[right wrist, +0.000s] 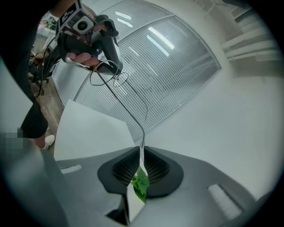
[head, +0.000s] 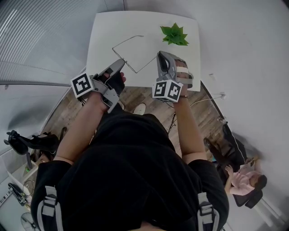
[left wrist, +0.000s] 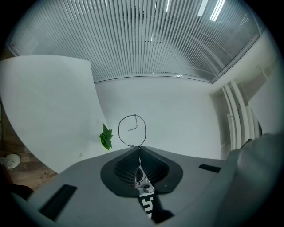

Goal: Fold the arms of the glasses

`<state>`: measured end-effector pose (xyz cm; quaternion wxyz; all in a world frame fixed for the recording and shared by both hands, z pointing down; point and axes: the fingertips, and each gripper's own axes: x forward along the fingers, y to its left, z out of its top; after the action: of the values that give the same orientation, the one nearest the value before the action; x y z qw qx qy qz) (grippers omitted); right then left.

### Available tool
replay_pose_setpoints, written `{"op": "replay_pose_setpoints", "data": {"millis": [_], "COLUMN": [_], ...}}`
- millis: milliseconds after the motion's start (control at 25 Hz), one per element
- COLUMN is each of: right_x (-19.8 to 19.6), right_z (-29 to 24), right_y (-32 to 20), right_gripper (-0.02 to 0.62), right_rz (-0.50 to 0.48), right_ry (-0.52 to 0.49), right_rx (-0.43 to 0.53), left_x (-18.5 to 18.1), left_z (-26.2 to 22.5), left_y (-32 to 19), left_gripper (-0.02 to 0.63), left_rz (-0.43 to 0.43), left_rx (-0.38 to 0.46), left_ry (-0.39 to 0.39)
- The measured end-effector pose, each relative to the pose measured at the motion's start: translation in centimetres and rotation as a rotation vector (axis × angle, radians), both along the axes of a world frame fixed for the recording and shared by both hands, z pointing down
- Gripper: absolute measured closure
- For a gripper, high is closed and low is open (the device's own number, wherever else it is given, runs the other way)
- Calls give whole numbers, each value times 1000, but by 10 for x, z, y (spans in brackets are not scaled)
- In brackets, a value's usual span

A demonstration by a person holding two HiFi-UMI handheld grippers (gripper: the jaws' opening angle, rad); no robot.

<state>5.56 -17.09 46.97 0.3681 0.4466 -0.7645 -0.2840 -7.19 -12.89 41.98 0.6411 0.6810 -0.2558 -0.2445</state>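
The person stretched both forearms forward to the near edge of the white table [head: 104,31]. The left gripper [head: 120,63] pointed level, its jaws closed on the rim of the glasses [head: 135,72], which hung in the air between both tools. The right gripper [head: 159,55], tilted slightly down, pinched the tip of one arm of the glasses, near the green plant [head: 174,34].

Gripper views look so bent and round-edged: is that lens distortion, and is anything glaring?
Yes. Left gripper view: the wide lens bows the straight blinds, blackens the corners, and light strips glare at the top. Right gripper view: same bowing and dark rim, yet the thin glasses read crisp. Head view: soft even light, the white table nearly washed out.
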Motion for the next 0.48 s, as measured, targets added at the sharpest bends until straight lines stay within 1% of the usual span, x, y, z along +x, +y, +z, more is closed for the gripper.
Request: {"op": "replay_pose_setpoints", "data": {"millis": [480], "right_x": [-5], "right_z": [2], "right_y": [-4], "right_gripper": [557], "right_rz": [-47], "right_ry": [77], "right_rx": [33], "left_x": [7], "left_z": [6], "left_y": [2], "left_gripper": [592], "left_rz": [25], "left_rx": [-7], "left_ry": [0]}}
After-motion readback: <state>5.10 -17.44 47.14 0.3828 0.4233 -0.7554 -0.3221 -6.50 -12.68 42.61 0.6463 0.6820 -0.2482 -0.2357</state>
